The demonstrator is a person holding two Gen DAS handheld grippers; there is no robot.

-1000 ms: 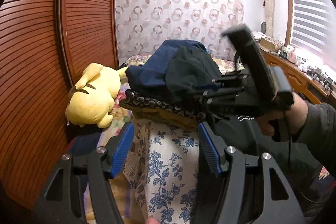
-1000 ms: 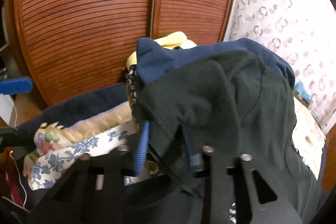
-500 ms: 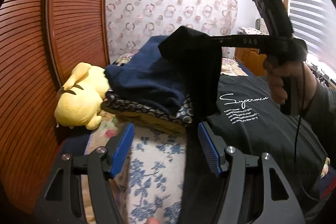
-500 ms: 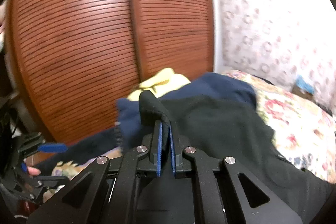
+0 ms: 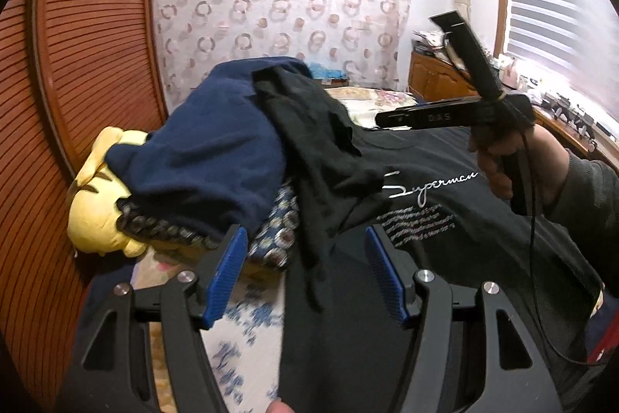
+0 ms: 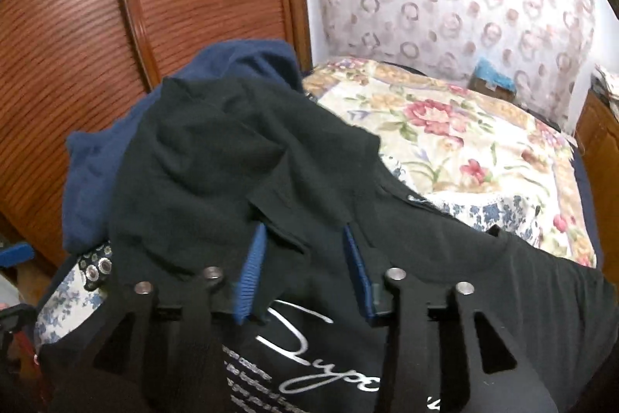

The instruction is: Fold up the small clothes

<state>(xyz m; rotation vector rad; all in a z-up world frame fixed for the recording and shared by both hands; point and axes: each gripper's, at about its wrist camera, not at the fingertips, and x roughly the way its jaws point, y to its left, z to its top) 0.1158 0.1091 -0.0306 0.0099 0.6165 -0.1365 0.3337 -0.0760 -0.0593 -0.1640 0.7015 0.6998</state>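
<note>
**Dim room, blown-out window, soft edges**

You've got one real light source — the window blinds [image 5: 557,22] at the left wrist view's right edge, glaring white. Everything else sits dim and warm. Your black T-shirt [image 6: 271,157] swallows detail, the floral sheet [image 5: 236,355] smears with blur, and fisheye bends the wooden doors [image 6: 116,26] — corners go black.

Bed [image 6: 483,126], floral cover: black T-shirt [image 5: 445,219], clothes pile [image 5: 201,161], yellow plush [image 5: 93,204].

T-shirt [image 5: 445,219] sleeve over clothes pile [image 5: 201,165] (plush toy [image 5: 93,204] behind)
</note>
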